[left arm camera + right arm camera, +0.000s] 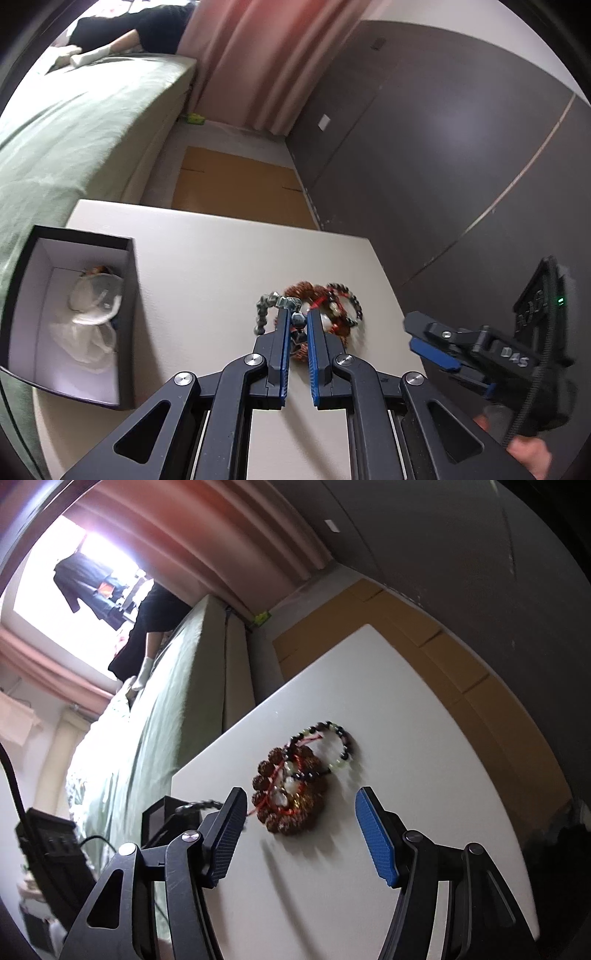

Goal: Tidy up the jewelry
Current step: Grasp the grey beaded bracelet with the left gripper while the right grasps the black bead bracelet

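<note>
Jewelry is partly sorted: one bagged piece lies in the black box, the left tool is clamped on a grey bead bracelet above the bench, and the right tool, pads apart and empty, hovers by the remaining bracelets.

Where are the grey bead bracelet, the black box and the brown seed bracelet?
grey bead bracelet (263, 308): left wrist view, on its hanging loop of beads.
black box (131, 325): left wrist view, on its right outer wall.
brown seed bracelet (291, 823): right wrist view, on its lower beads.
</note>
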Available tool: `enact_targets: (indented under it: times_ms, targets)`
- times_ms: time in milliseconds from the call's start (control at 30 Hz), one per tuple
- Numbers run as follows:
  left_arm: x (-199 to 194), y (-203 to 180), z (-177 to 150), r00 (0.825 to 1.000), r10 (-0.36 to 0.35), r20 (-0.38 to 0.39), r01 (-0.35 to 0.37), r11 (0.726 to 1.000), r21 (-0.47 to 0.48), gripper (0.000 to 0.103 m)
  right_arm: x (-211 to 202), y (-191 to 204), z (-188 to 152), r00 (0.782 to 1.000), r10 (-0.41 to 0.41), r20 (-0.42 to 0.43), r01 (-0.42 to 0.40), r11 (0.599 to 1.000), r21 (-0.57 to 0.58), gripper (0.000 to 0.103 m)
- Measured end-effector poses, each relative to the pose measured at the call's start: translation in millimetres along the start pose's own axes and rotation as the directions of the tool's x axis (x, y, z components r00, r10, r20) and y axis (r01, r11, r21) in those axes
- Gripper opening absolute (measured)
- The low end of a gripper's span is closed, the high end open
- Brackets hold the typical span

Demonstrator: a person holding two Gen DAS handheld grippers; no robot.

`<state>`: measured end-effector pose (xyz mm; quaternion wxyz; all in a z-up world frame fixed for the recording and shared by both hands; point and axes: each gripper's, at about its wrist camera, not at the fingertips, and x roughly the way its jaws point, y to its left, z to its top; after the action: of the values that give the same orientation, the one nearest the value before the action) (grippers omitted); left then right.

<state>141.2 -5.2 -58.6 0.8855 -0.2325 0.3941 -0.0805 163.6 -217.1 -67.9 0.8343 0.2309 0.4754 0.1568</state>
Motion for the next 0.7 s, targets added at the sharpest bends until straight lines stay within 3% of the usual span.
enact_targets:
  times_ms: [133, 233, 433, 533, 700]
  targets:
    - [-9, 14, 7, 1.0, 0.002, 0.02, -0.001, 0.999, -0.035, 0.009, 12, 12, 4, 1.0, 0.011, 0.012, -0.01, 0.999, -0.046, 0.061]
    - [-16, 23, 12, 0.999, 0.009, 0.034, -0.007, 0.998, -0.055, 0.009, 20, 19, 8, 0.999, 0.046, 0.01, -0.045, 0.996, -0.072, 0.052]
    - [-29, 40, 18, 0.998, 0.027, 0.055, -0.023, 0.996, -0.088, 0.009, 42, 34, 8, 1.0, -0.004, -0.003, 0.004, 0.987, -0.159, 0.039]
    - [-33, 46, 20, 0.998, 0.03, 0.059, -0.024, 0.995, -0.1, 0.009, 57, 42, 4, 0.995, -0.095, -0.002, 0.092, 0.969, -0.23, 0.034]
    - [-38, 52, 22, 0.997, 0.037, 0.063, -0.03, 0.993, -0.111, 0.009, 75, 53, -7, 0.963, -0.27, 0.018, 0.26, 0.903, -0.342, 0.034]
